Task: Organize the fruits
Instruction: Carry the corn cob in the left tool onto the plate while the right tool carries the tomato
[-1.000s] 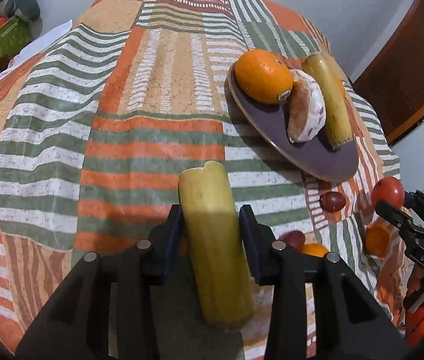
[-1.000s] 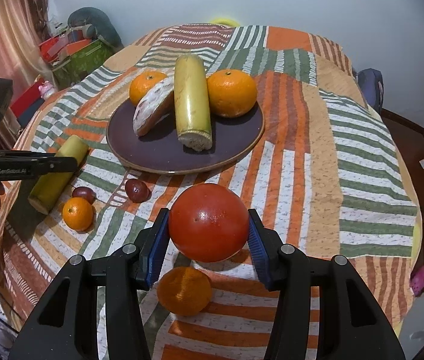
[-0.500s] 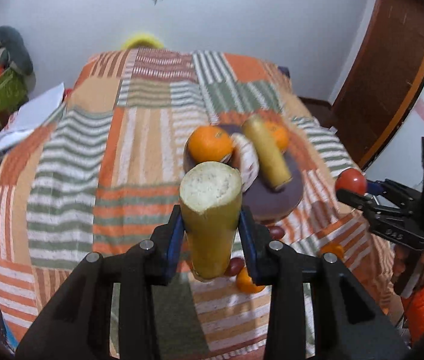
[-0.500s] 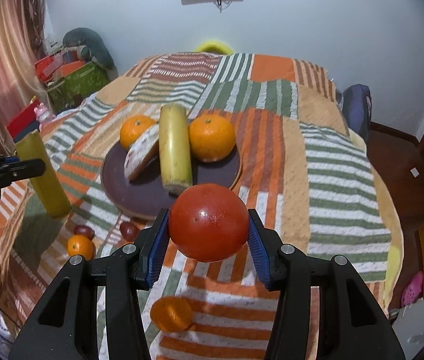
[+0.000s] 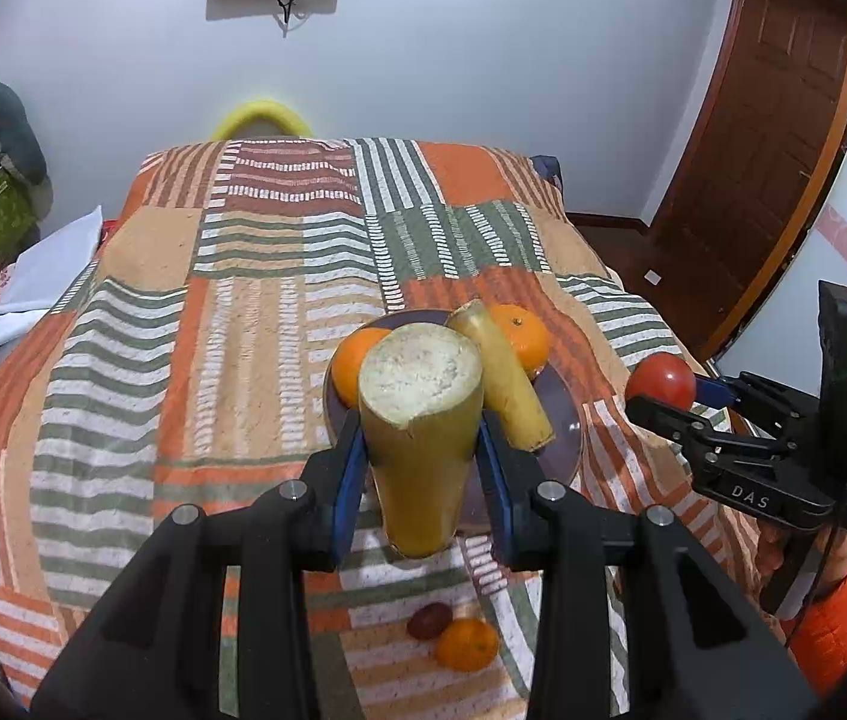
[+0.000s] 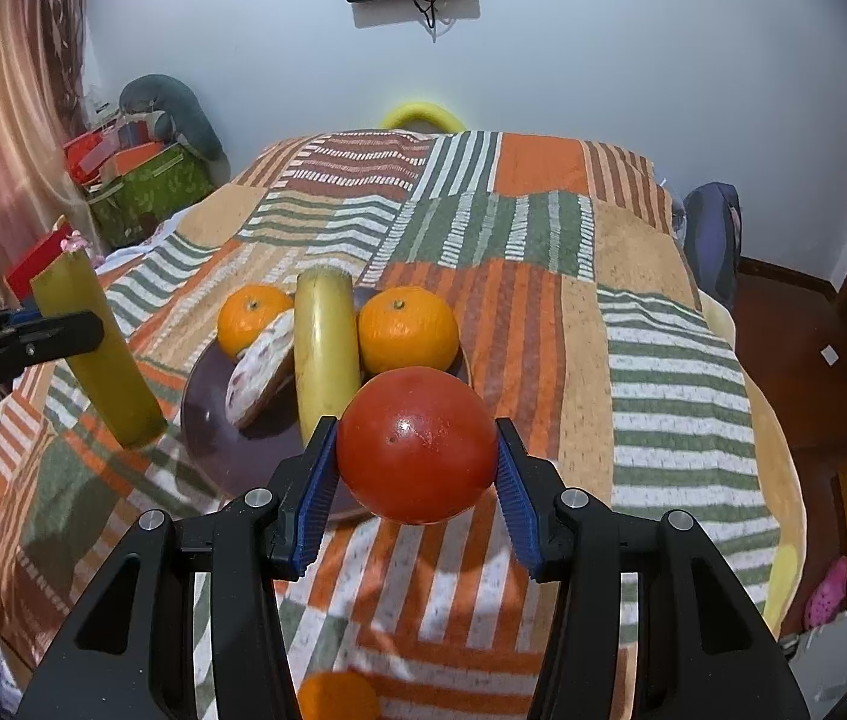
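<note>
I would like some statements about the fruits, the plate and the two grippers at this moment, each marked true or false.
1. The right gripper holds a red tomato between its fingers. True.
2. The left gripper is open and holds nothing. False: it is shut on a yellow-green cut stalk.
3. Two oranges lie on the dark plate. True.
4. The plate carries only oranges. False: a second yellow stalk and a white speckled slice also lie on it.
5. The held stalk rests on the bedspread. False: it is lifted clear of it.
</note>
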Available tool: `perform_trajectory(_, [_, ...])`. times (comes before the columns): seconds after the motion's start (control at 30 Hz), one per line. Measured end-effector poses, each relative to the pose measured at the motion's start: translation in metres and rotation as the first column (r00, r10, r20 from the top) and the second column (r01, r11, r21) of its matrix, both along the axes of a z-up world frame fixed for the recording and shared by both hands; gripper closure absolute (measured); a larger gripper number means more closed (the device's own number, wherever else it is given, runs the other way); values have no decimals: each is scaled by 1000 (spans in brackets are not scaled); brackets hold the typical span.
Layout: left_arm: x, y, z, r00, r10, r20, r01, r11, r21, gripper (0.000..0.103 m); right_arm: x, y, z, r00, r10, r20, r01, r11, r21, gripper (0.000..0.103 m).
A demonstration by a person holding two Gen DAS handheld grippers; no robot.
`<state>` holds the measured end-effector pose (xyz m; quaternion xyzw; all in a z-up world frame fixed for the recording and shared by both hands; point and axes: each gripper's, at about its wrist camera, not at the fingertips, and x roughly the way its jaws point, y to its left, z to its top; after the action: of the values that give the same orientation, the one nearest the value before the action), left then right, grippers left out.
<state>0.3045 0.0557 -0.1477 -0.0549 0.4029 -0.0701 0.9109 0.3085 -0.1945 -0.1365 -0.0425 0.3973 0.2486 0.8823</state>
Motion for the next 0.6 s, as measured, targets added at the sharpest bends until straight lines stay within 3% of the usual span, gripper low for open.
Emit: perform_trajectory(0.6, [53,0,-31,999,11,-33,-11,1000,-2,67,40,19,-38,997,6,-76,-6,1000,4,57])
